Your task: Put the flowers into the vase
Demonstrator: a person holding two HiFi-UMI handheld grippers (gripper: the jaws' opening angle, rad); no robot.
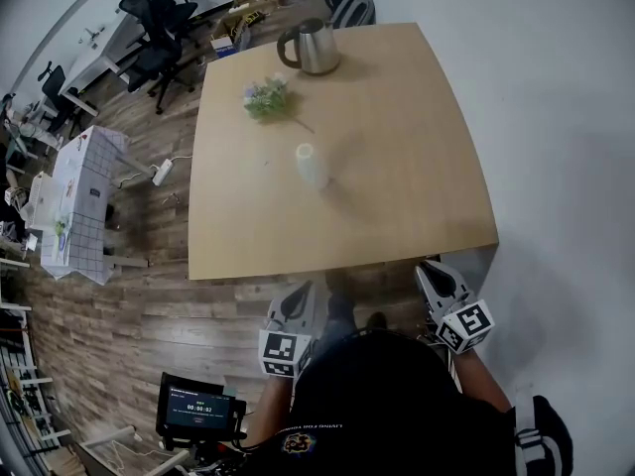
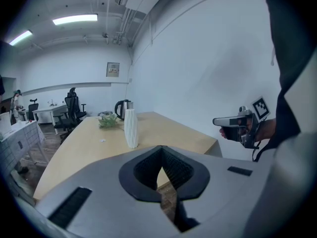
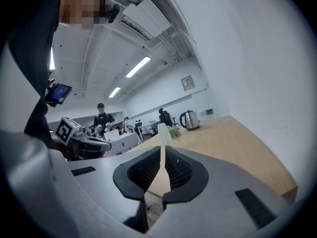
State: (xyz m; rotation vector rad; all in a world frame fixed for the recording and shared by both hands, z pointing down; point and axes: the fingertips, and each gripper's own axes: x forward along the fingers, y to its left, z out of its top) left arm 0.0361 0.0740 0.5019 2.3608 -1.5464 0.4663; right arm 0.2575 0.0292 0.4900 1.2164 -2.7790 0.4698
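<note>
My left gripper point(image 1: 301, 290) and right gripper point(image 1: 427, 268) are both closed on nothing, held just off the table's point(image 1: 347, 258) near edge.

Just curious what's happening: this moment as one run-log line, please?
left tongs: shut, empty | right tongs: shut, empty | flowers: lying on table | vase: upright, mid-table

Head cam sits way up, looking steeply down on the whole table point(image 1: 397, 147) from its near edge. Cams on the left tool point(image 1: 301, 291) and right tool point(image 1: 429, 269) sit low just off that edge, facing nearly level across it. All three catch the vase point(image 1: 312, 165) and kettle point(image 1: 313, 46).
</note>
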